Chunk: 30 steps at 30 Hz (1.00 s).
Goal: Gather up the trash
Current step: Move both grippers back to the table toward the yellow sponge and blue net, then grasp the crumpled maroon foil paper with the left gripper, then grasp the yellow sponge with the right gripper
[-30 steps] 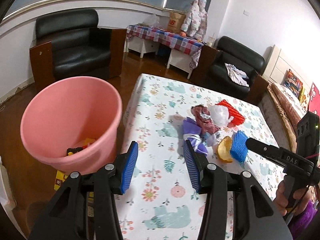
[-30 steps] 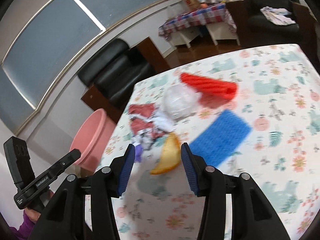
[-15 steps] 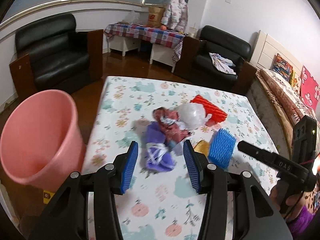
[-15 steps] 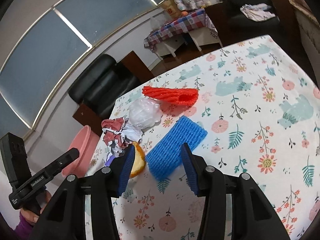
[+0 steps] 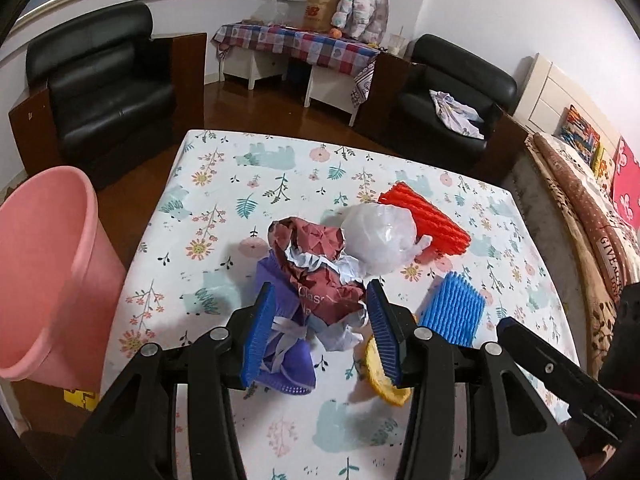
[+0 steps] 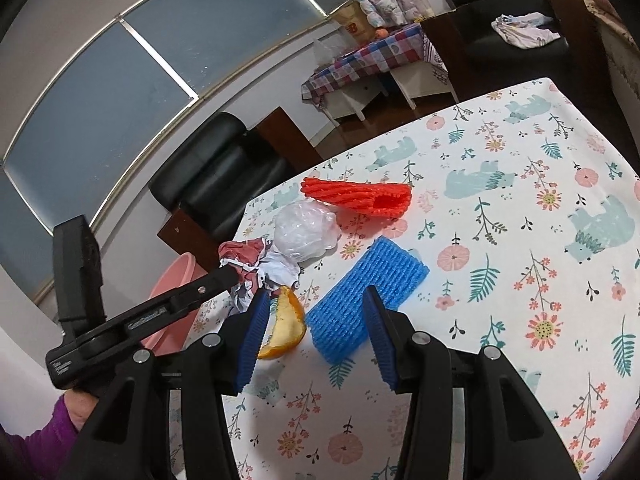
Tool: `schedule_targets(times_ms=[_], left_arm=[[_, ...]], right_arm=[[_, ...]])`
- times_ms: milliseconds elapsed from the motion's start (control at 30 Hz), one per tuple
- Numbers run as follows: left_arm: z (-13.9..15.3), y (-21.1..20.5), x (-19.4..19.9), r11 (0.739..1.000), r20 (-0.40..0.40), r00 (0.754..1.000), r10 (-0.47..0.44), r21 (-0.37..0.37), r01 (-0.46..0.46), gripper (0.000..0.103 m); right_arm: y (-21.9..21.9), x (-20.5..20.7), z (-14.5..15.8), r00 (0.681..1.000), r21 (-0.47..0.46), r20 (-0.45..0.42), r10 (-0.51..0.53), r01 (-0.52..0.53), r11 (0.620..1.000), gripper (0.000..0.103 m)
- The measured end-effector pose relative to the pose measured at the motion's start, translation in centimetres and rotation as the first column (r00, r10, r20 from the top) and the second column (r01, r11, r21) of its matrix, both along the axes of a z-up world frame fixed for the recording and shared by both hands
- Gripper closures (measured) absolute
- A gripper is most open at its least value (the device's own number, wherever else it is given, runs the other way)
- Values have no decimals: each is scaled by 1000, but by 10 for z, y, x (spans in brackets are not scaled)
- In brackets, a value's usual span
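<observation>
Behind left hand-held gripper [image 5: 322, 334]: purple wrapper [image 5: 294, 364] half-hidden | both hand-held grippers wide, empty

Right gripper [image 6: 312, 334] hangs open over the blue foam net [image 6: 366, 300], orange peel [image 6: 286, 326] just beside its left pad; crumpled red paper [image 6: 244, 254], white bag [image 6: 306, 232] and red net [image 6: 356, 196] sit toward the table's [image 6: 520, 184] far-left corner; left gripper [image 6: 224, 278] reaches in there.

- Left gripper [image 5: 322, 330]: angled downward, jaws parted, blue pads not seen pressing on anything.
- Right gripper [image 6: 314, 338]: angled downward, jaws parted, pads clear of contact.
- Left hand [image 6: 78, 406]: grips the left gripper's handle; purple sleeve [image 6: 24, 446] visible at the wrist.
</observation>
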State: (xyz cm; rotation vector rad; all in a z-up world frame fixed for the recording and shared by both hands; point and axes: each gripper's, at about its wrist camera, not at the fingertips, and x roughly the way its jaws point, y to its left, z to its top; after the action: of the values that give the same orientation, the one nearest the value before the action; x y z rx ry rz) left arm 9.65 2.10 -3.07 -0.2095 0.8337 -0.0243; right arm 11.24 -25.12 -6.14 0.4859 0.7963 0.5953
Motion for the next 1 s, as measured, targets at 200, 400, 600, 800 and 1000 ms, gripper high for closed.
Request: schedule_targets(times_ms=[200, 400, 600, 800, 1000], left_arm=[[-3, -6, 2, 1000, 5, 1000, 1, 10, -1, 78], [4, -2, -7, 1000, 32, 999, 22, -8, -22, 83], [24, 8, -29, 999, 85, 996, 23, -43, -19, 83], [39, 23, -55, 999, 137, 989, 49, -25, -46, 83], [40, 35, -73, 996, 138, 987, 84, -32, -80, 83]], right_arm=[[2, 1, 0, 1000, -1, -1, 7, -7, 1000, 54], [3, 0, 0, 1000, -4, 0, 10, -10, 1000, 54], [6, 3, -3, 999, -13, -24, 26, -26, 1000, 54], [18, 6, -4, 999, -62, -35, 41, -43, 997, 54], [38, 13, -5, 996, -78, -51, 79, -83, 994, 54]])
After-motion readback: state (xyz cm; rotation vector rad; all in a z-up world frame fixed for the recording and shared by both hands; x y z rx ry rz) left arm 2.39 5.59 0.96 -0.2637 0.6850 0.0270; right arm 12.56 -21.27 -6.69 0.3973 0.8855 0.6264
